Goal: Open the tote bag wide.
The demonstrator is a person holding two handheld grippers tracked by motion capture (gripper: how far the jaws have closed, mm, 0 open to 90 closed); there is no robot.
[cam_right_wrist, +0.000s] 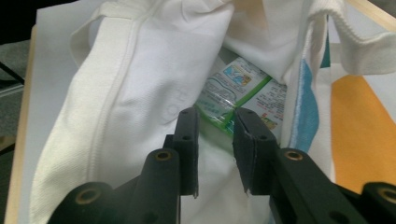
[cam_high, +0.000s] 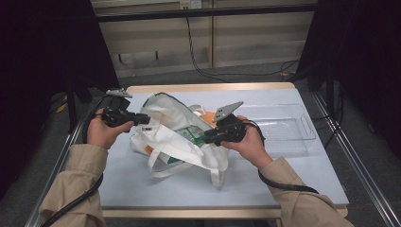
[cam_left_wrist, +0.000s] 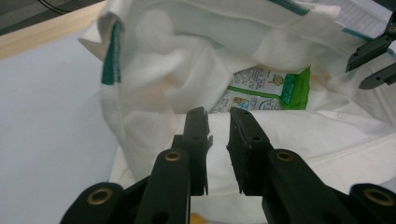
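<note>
A white cloth tote bag [cam_high: 170, 118] with teal trim lies slumped on the table, its mouth gaping. Inside lies a green and white printed packet [cam_high: 193, 134] [cam_left_wrist: 266, 88] [cam_right_wrist: 233, 93]. My left gripper [cam_high: 144, 118] [cam_left_wrist: 218, 114] is at the bag's left rim, its jaws a narrow gap apart with white fabric [cam_left_wrist: 299, 135] showing between them. My right gripper [cam_high: 208, 138] [cam_right_wrist: 217, 116] is at the mouth's right side, jaws also slightly apart over the fabric [cam_right_wrist: 140, 84], just short of the packet. The right gripper [cam_left_wrist: 357, 77] appears across the bag in the left gripper view.
A clear plastic tray [cam_high: 293, 127] sits at the table's right, behind the right hand. The pale blue tabletop [cam_high: 142, 189] has bare room in front of the bag. An orange panel [cam_right_wrist: 359, 126] shows on the bag. Metal rails run along both table sides.
</note>
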